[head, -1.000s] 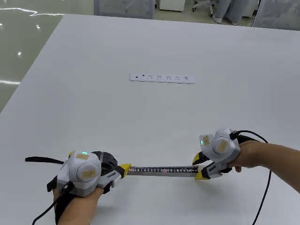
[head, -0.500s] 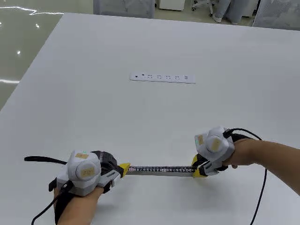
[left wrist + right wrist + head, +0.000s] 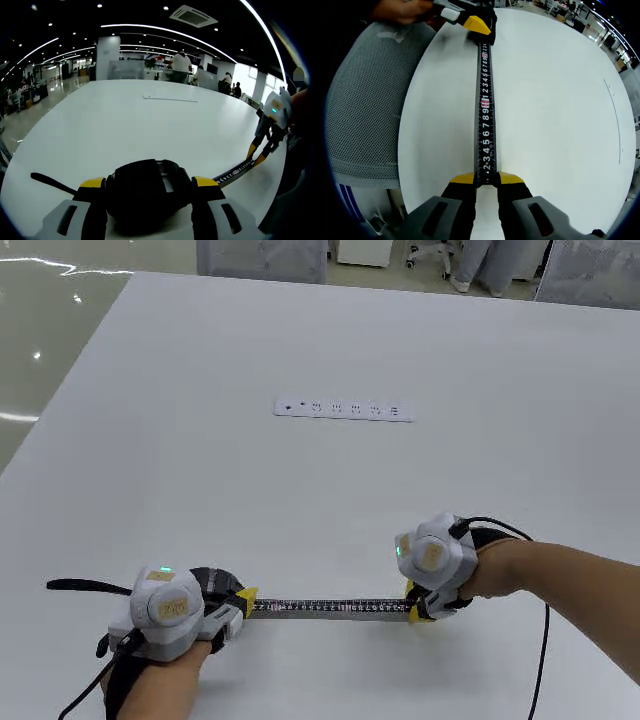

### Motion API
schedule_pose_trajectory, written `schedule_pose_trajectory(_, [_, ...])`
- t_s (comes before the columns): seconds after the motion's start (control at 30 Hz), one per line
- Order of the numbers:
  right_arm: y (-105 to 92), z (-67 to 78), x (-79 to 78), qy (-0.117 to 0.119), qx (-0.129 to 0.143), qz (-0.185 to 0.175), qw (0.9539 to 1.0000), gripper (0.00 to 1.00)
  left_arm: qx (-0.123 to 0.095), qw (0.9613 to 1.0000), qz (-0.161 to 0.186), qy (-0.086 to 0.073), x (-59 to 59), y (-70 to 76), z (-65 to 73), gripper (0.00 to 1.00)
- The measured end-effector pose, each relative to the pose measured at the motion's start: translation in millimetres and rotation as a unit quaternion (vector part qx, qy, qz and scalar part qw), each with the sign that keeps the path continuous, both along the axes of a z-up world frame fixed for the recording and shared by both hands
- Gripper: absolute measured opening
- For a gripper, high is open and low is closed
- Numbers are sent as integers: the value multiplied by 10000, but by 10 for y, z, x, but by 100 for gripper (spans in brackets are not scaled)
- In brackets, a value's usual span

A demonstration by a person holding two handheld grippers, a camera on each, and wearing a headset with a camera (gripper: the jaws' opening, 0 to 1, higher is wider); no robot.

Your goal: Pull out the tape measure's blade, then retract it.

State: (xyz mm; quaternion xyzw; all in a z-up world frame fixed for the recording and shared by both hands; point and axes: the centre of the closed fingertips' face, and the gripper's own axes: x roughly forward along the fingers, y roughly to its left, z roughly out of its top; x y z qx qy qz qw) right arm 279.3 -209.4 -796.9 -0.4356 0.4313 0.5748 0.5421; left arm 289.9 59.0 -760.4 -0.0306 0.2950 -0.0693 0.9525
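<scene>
**Tape drawn at the near edge:** Close to the near edge of the desk [image 3: 300, 500], the left gripper [image 3: 149, 186] clamps the black tape measure case [image 3: 212, 582] between its yellow-tipped jaws. The right gripper [image 3: 485, 179] pinches the free end of the blade [image 3: 330, 607], which lies flat and straight between the two, numbers up. With a short span of blade out, the task looks partway done. It is unclear whether more pull or the return comes next. Either move calls for a steady case and a right gripper that travels along the blade's own line, low over the desk, so the strip neither kinks nor snaps back. A black strap [image 3: 85, 586] lies just beside the case, toward the left edge. A white power strip [image 3: 343, 409] sits well apart near the desk's middle, off the blade's path.
</scene>
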Motion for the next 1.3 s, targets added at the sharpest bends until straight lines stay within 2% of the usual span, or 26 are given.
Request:
schedule_pose_trajectory(0.13, [-11, 11, -9, -26, -90, 115, 9999, 11, -266, 9996, 71, -12, 3, 29, 26, 64])
schedule_pose_trajectory(0.2, [-15, 12, -4, 1, -74, -2, 10000, 11, -278, 9996, 77, -11, 3, 26, 27, 64])
schedule_pose_trajectory(0.4, [-16, 3, 7, -19, -141, -129, 9998, 11, -189, 9998, -7, 63, 4, 24, 17, 62])
schedule_pose_trajectory(0.53, [-15, 3, 8, -15, -146, -205, 9997, 11, -46, 9999, -83, 107, -3, 17, 10, 61])
schedule_pose_trajectory(0.83, [-7, 3, 20, -13, -154, -391, 9991, 11, -147, 9998, -60, 121, 0, 4, 12, 61])
schedule_pose_trajectory(1.17, [20, 4, 14, -67, -219, -481, 9986, 11, -163, 9998, -60, 140, -2, 6, 7, 61])
schedule_pose_trajectory(1.3, [33, -1, 23, -55, -166, -576, 9982, 11, -168, 9997, -60, 144, 0, 8, 2, 61])
